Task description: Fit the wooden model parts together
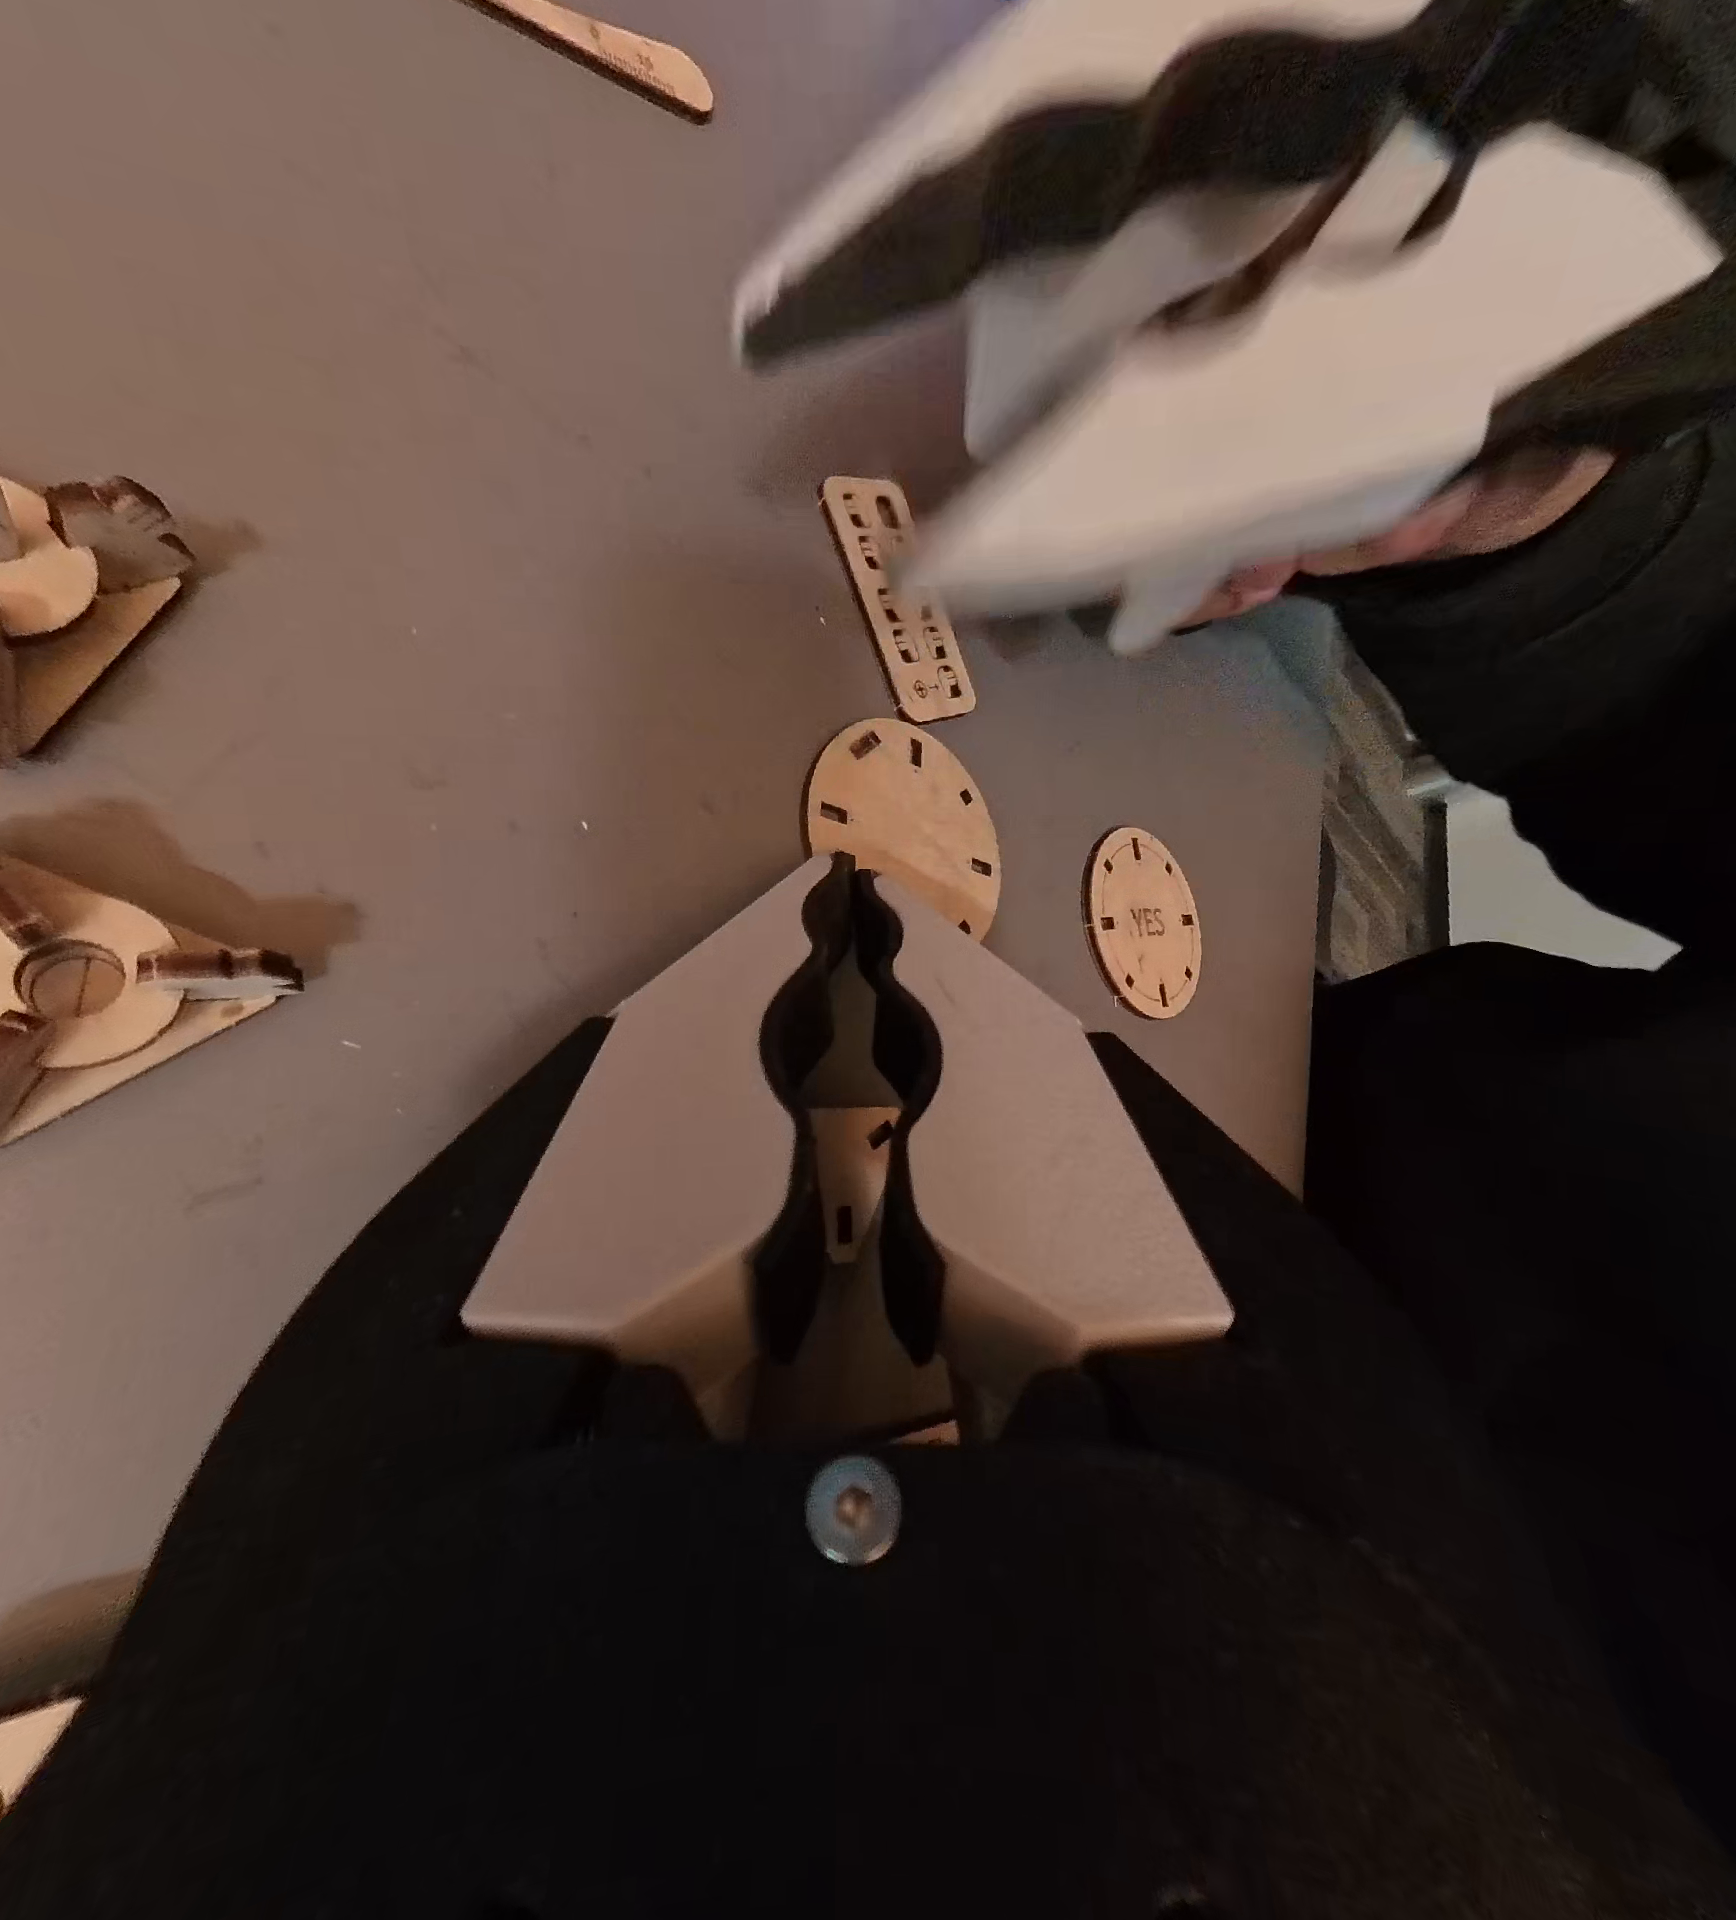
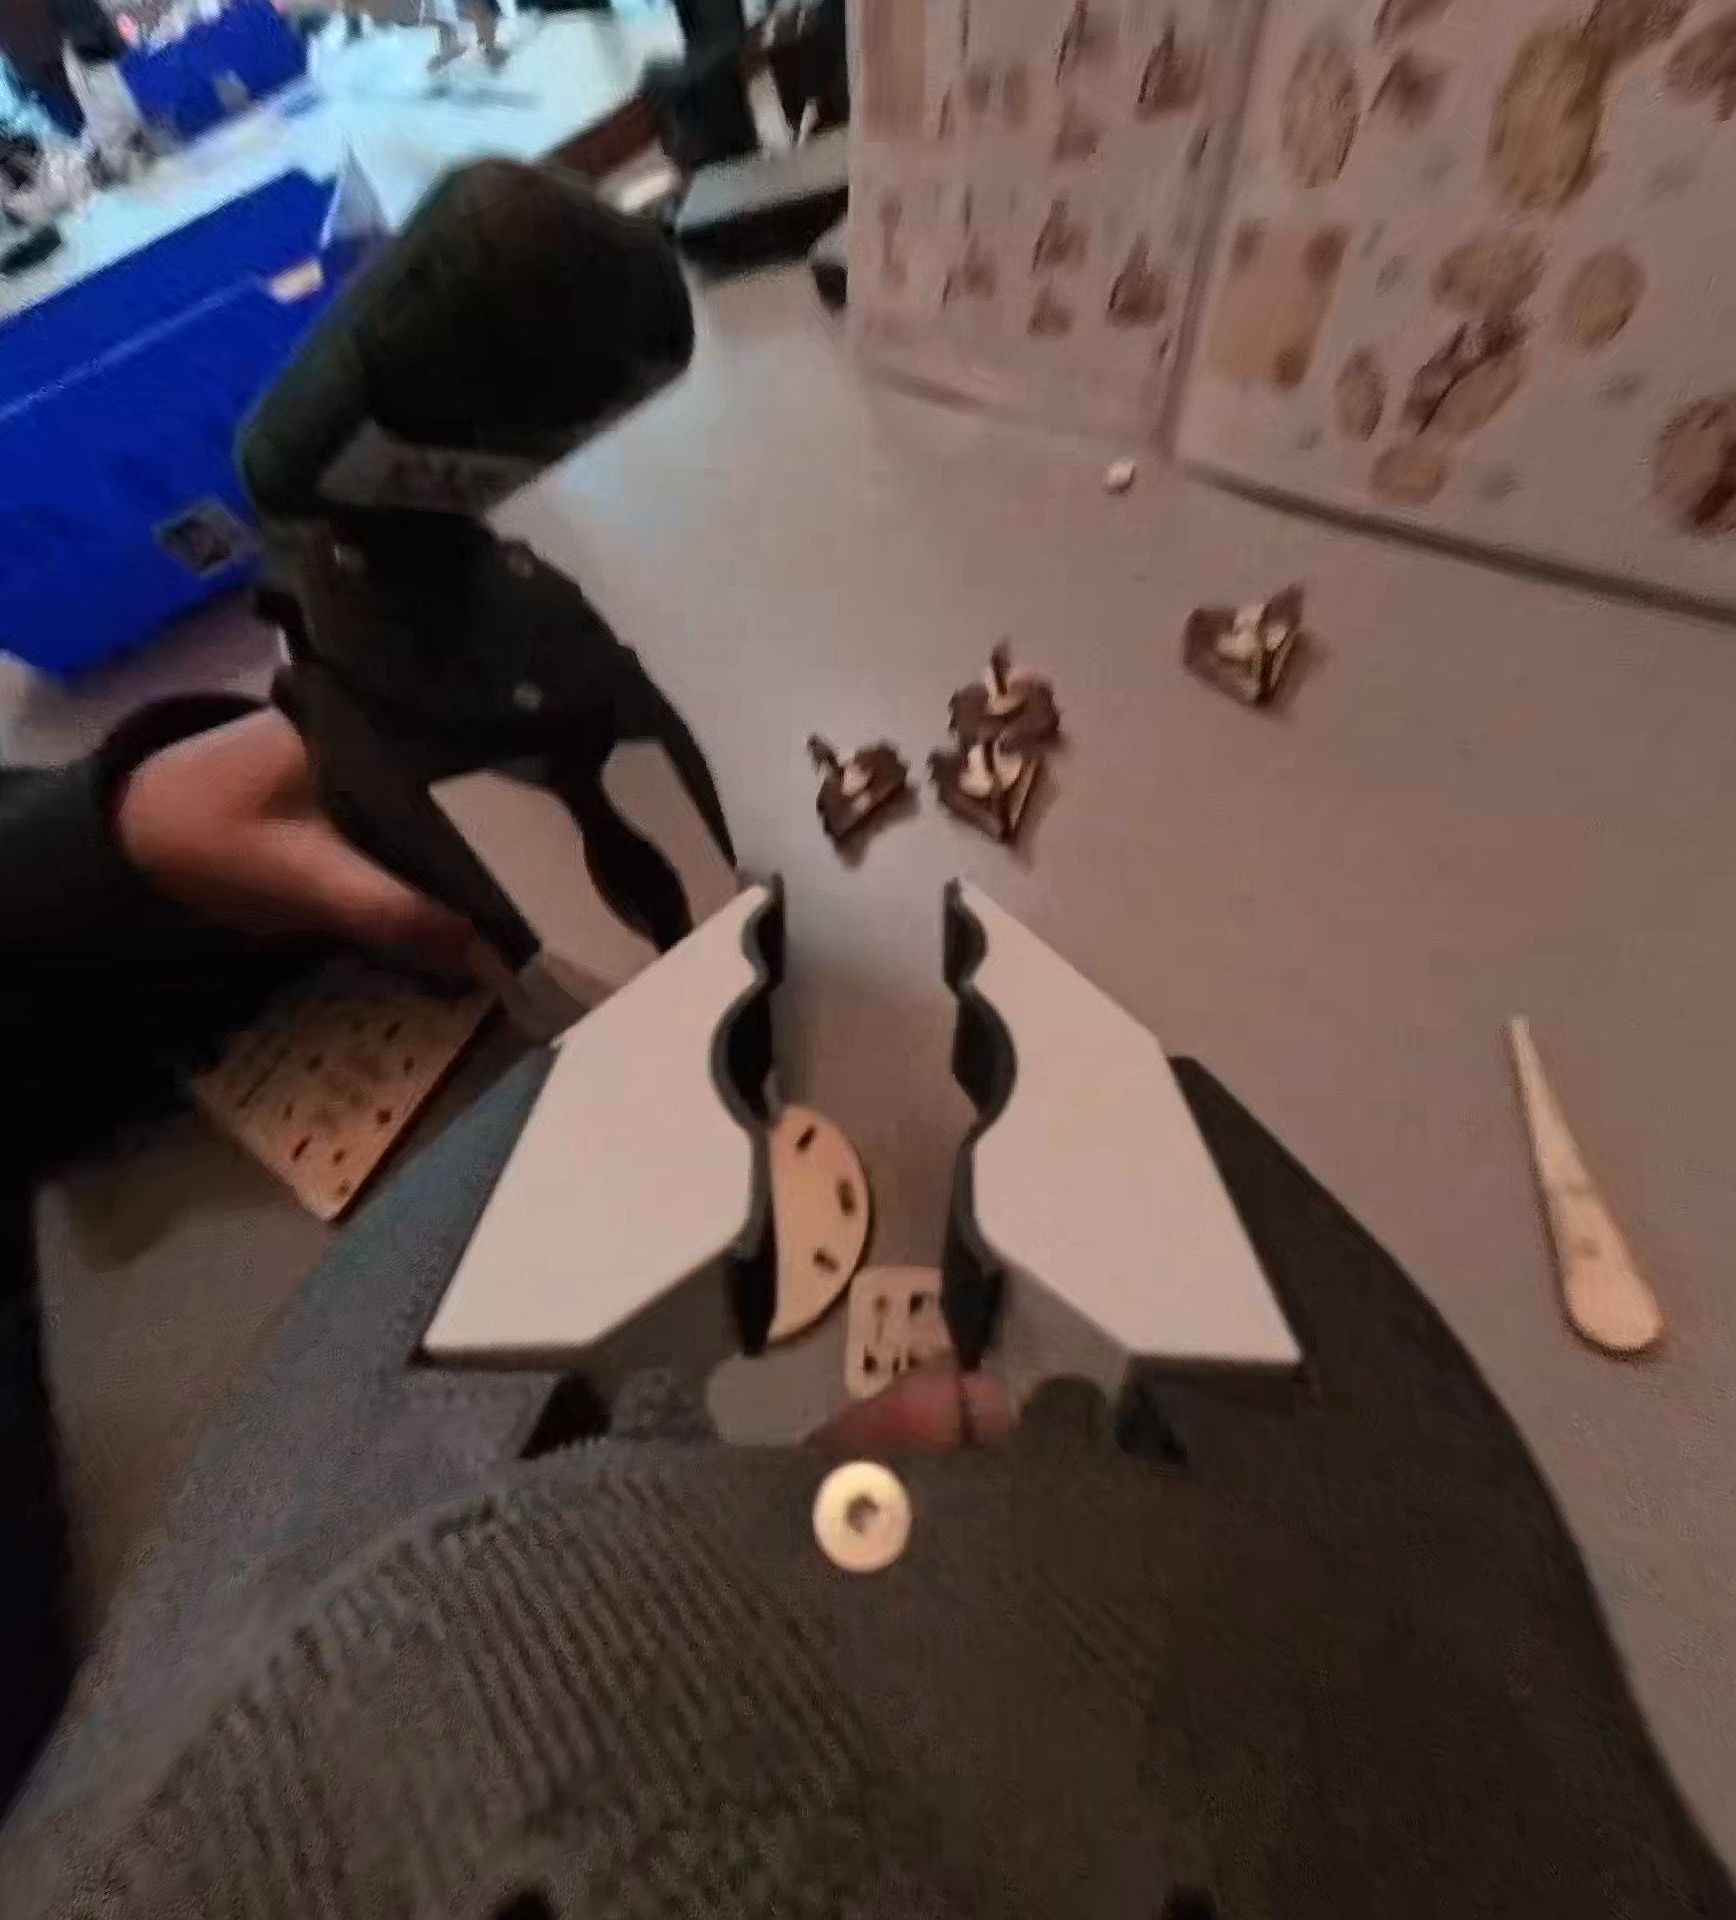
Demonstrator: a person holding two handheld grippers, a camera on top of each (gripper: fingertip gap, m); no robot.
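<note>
My left gripper (image 1: 848,868) is shut, and its fingertips rest over the near edge of a round wooden disc with slots (image 1: 905,821) that lies on the grey table (image 1: 479,520). I see nothing between its pads. My right gripper (image 2: 862,904) is open and empty above the table. Below its fingers lie a wooden disc (image 2: 817,1216) and a small slotted wooden plate (image 2: 895,1330). In the left wrist view the right gripper (image 1: 843,447) is a blur at the upper right, above the slotted plate (image 1: 895,603). The left gripper's black body (image 2: 448,436) stands at the left of the right wrist view.
A second disc with writing (image 1: 1142,923) lies near the table edge. Two triangular wooden assemblies (image 1: 22,592) (image 1: 64,977) sit at the left; three show in the right wrist view (image 2: 994,758). There is also a wooden stick (image 2: 1581,1195), a perforated wooden board (image 2: 344,1081) and sheets of parts (image 2: 1466,208).
</note>
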